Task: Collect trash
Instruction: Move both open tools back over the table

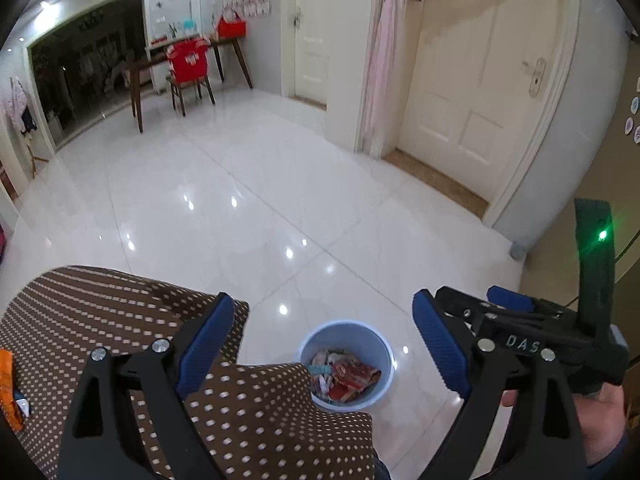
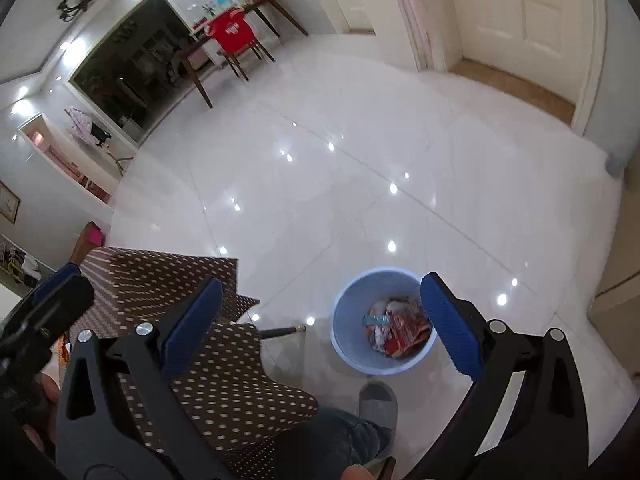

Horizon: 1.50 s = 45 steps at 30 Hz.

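Hovering wide and empty, my left claw (image 1: 323,350) and right claw (image 2: 322,322) hung above the round pale-blue plastic bin (image 2: 344,340) of wrappers (image 2: 396,330) on the floor beside the brown dotted tablecloth's (image 2: 224,380) corner; a careless swing risked toppling it.

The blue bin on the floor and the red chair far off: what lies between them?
Only bare, shiny white floor lies between the blue bin and the red chair. The right wrist view shows the stretch best; the left wrist view agrees.
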Each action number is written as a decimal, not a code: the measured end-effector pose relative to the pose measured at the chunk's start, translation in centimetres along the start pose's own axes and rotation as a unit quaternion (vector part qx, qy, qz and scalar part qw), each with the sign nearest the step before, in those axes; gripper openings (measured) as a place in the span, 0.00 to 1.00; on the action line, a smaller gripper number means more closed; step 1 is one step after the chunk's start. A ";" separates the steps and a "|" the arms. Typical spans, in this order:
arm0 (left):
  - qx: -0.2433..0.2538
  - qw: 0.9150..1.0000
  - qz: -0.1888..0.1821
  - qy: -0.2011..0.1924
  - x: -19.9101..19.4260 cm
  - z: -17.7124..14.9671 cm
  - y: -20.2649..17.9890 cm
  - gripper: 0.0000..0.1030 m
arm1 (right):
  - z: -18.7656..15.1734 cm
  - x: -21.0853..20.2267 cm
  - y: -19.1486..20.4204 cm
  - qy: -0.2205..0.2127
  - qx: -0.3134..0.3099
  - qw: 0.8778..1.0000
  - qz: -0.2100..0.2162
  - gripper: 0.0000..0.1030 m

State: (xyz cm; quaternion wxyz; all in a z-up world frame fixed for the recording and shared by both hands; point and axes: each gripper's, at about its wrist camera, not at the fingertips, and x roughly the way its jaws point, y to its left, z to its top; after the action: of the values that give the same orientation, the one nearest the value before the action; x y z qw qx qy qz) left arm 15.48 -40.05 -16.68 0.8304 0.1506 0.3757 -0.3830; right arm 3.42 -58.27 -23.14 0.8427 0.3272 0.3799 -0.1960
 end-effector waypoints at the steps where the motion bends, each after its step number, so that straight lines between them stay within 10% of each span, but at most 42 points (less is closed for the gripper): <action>1: -0.001 1.000 0.003 -0.011 -0.8 -0.1 0.2 0.86 | 0.1 -0.6 0.7 -0.006 -0.006 1.000 0.001 0.94; 22: -0.058 0.977 0.136 -0.157 -17.9 -7.2 12.8 0.87 | -3.4 -7.5 23.3 -0.071 -0.204 0.973 0.085 0.94; 36: -0.172 0.950 0.232 -0.116 -20.7 -13.9 28.1 0.88 | -9.3 -3.2 35.6 -0.026 -0.294 0.947 0.129 0.94; 45: -0.168 0.963 0.210 -0.013 -13.7 -17.4 34.9 0.88 | -11.3 1.3 37.2 0.018 -0.311 0.943 0.119 0.94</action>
State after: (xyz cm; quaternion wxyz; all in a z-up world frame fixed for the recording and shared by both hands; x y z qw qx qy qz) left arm 27.02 -0.45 -19.60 0.9102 0.0796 0.3838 -0.1337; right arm 20.04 -24.07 -14.79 0.9128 0.0952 0.3952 0.0397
